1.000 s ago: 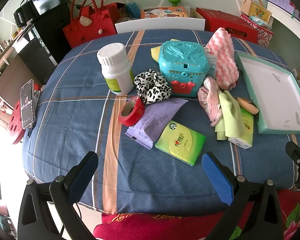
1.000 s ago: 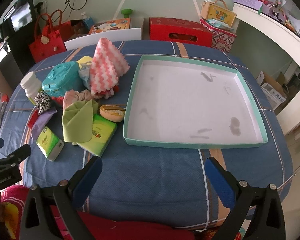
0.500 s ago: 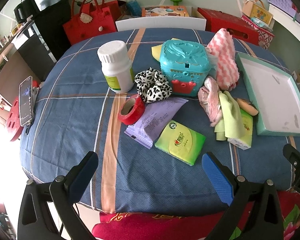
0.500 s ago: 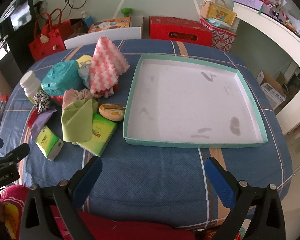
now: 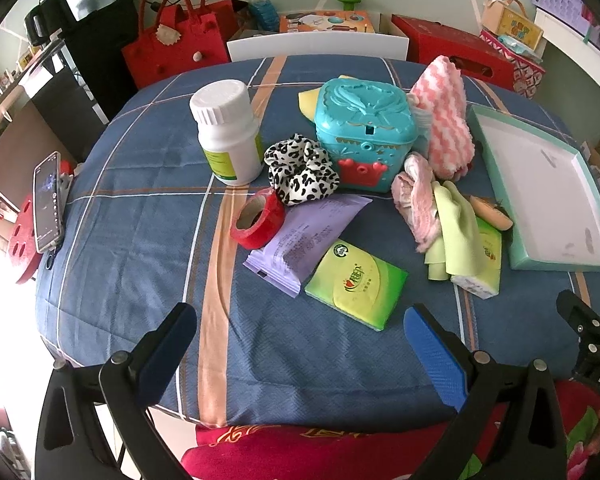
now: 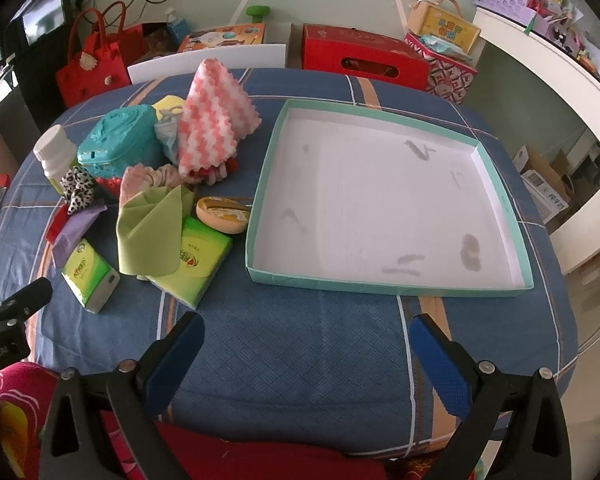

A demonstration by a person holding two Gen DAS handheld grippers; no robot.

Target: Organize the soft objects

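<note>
Soft things lie in a heap on the blue checked tablecloth: a leopard-print scrunchie (image 5: 301,169), a pink frilly cloth (image 5: 417,196), a light green cloth (image 5: 456,228) (image 6: 150,228) and a pink-and-white zigzag towel (image 5: 446,120) (image 6: 212,128). A teal-rimmed white tray (image 6: 380,280) (image 5: 496,148) stands empty to their right. My left gripper (image 5: 300,328) hangs open over the near table edge, short of a green tissue pack (image 5: 356,284). My right gripper (image 6: 306,340) is open too, just before the tray's near wall.
Hard items sit among the cloths: a white bottle (image 5: 228,132), a teal box (image 5: 364,132), a red tape roll (image 5: 258,220), a purple wipes pack (image 5: 308,236), a second tissue pack (image 6: 192,260). A phone (image 5: 46,200) stands at the left edge. Bags and boxes line the far side.
Both views have barely shifted; the left gripper drifted slightly, so the table items sit a touch higher in its view. Both grippers stay open and hold nothing.
</note>
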